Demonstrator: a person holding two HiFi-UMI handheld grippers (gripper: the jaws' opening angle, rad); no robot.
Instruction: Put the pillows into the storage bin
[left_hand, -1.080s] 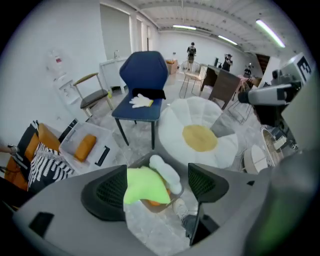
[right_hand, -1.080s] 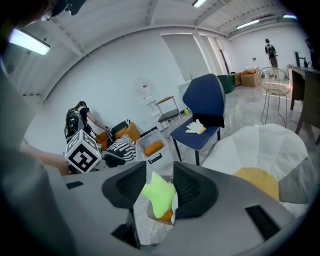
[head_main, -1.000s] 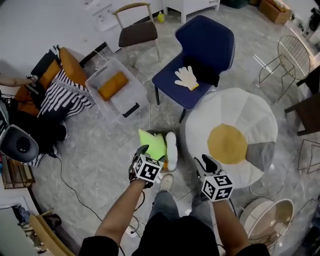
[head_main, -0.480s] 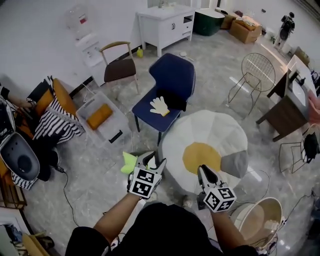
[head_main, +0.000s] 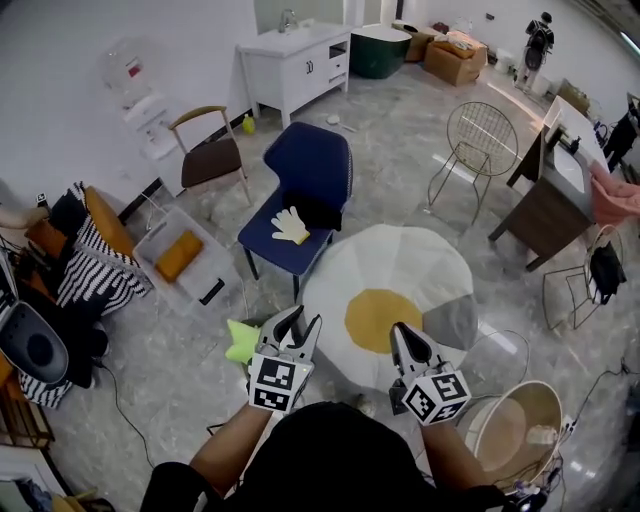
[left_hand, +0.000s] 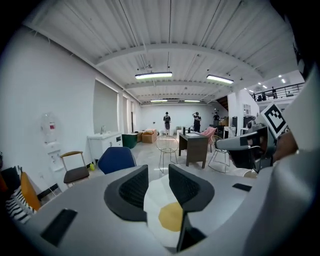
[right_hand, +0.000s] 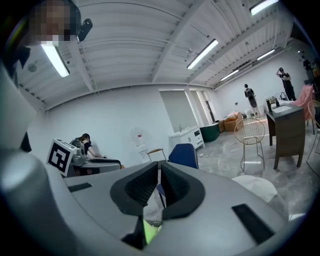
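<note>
Hovering empty, the left hand-held gripper (head_main: 298, 325) has just been closing, half spread; the right hand-held gripper (head_main: 403, 336) is pressed together. It seems best to open one wide for the green pillow (head_main: 240, 341) on the floor (head_main: 170, 360) nearby; the storage bin (head_main: 220, 270) stands beyond.

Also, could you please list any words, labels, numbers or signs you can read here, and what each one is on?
No text here can be read.
Red label on the wall-mounted container: too small and blurred.
Left marker cube and right marker cube: black-and-white square patterns only, no letters.
</note>
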